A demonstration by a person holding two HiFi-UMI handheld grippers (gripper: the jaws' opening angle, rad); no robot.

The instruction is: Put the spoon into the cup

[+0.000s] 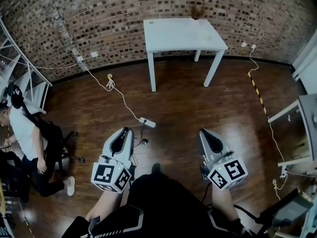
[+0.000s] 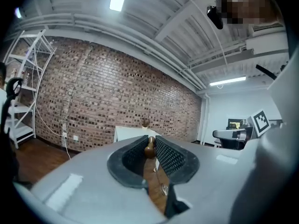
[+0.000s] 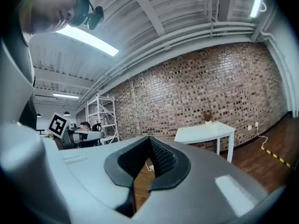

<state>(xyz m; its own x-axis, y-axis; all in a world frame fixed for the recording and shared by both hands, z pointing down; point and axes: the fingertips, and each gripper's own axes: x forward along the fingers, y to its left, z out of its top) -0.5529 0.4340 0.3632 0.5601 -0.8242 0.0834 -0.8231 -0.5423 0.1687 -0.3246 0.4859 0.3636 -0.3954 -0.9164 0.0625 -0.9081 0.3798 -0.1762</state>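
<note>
My left gripper (image 2: 150, 140) is shut on a brown wooden piece with a rounded end (image 2: 149, 149), seemingly the spoon's handle, which pokes up between the ribbed pads. In the head view the left gripper (image 1: 127, 129) is held level over the wooden floor, and the spoon is hidden inside it. My right gripper (image 1: 202, 131) is level beside it, and its pads (image 3: 156, 155) meet at the tip with nothing between them. On the far edge of the white table (image 1: 183, 33) stands a small brownish object (image 1: 197, 12); I cannot tell whether it is the cup.
A person (image 1: 25, 138) sits by a chair at the left, in front of a white shelf rack (image 1: 20, 78). A white cable and power strip (image 1: 147, 122) lie on the floor ahead. Yellow-black tape (image 1: 257, 90) and another table (image 1: 307, 123) are at the right.
</note>
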